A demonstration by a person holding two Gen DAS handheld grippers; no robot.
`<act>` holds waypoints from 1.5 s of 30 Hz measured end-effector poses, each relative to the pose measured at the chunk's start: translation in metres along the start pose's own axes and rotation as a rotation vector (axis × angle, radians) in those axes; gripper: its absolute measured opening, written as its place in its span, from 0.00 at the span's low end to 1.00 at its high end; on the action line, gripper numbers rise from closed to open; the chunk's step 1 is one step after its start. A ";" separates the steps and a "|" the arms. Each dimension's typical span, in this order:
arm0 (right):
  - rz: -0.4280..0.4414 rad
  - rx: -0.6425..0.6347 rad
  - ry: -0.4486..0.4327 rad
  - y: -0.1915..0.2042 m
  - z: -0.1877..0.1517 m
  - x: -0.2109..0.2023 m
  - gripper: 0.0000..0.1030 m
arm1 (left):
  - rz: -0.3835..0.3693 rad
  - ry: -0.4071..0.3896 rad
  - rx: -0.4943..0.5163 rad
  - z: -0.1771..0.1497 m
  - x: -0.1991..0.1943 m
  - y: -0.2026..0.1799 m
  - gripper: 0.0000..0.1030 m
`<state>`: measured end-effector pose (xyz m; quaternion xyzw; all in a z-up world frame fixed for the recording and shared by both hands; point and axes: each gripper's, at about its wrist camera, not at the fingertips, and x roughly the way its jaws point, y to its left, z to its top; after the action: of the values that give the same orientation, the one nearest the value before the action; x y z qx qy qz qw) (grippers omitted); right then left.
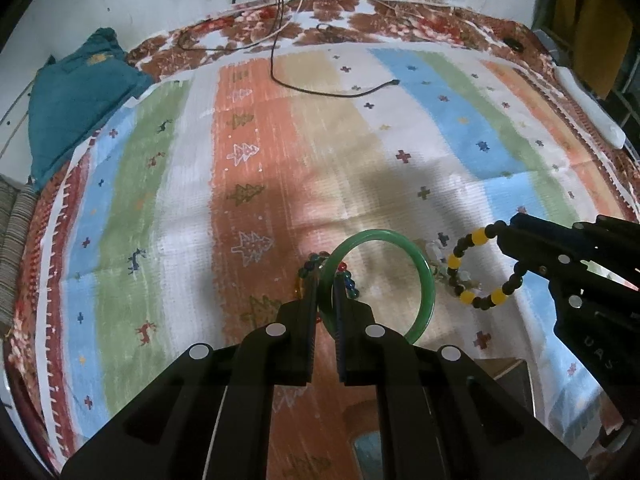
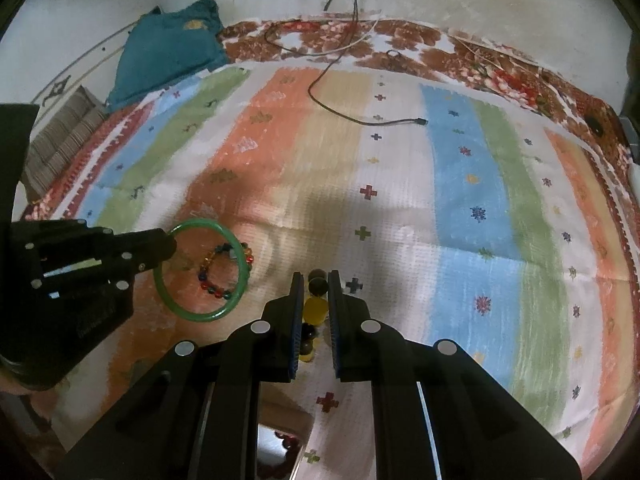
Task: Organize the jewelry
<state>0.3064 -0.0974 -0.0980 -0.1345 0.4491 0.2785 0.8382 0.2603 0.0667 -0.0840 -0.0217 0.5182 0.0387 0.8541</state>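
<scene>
Left gripper (image 1: 326,280): jaws clenched on the rim of the green bangle (image 1: 424,272), which hangs lifted at lower centre of the left view. Right gripper (image 2: 316,280): jaws clamped on the black-and-yellow bead bracelet (image 2: 314,308), its loop dangling at right of the left view (image 1: 480,272). A multicoloured bead bracelet (image 2: 224,272) lies on the striped cloth (image 2: 452,184), seen through the bangle at left of the right view. 1 black cable (image 2: 352,116) crosses the cloth at upper centre; teal fabric (image 2: 168,52) sits upper left.
</scene>
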 end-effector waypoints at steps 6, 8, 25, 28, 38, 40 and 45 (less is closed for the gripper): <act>-0.004 0.007 -0.058 0.004 -0.004 -0.018 0.12 | -0.006 -0.034 -0.022 -0.009 -0.018 -0.002 0.07; -0.004 0.009 -0.079 0.005 -0.005 -0.025 0.12 | -0.004 -0.044 -0.033 -0.011 -0.023 -0.001 0.07; -0.006 0.008 -0.155 0.014 -0.025 -0.063 0.12 | 0.029 -0.108 -0.036 -0.032 -0.057 -0.009 0.07; -0.012 -0.004 -0.166 0.019 -0.029 -0.069 0.12 | 0.018 -0.122 -0.041 -0.036 -0.065 -0.011 0.07; -0.006 -0.022 -0.183 0.029 -0.048 -0.087 0.13 | 0.008 -0.142 -0.039 -0.053 -0.078 -0.015 0.07; -0.003 -0.024 -0.184 0.030 -0.051 -0.090 0.13 | 0.006 -0.145 -0.039 -0.057 -0.080 -0.016 0.08; 0.002 -0.028 -0.184 0.034 -0.061 -0.095 0.13 | 0.019 -0.160 -0.028 -0.069 -0.086 -0.020 0.08</act>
<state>0.2031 -0.1319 -0.0528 -0.1194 0.3664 0.2967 0.8738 0.1621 0.0380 -0.0398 -0.0257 0.4480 0.0555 0.8920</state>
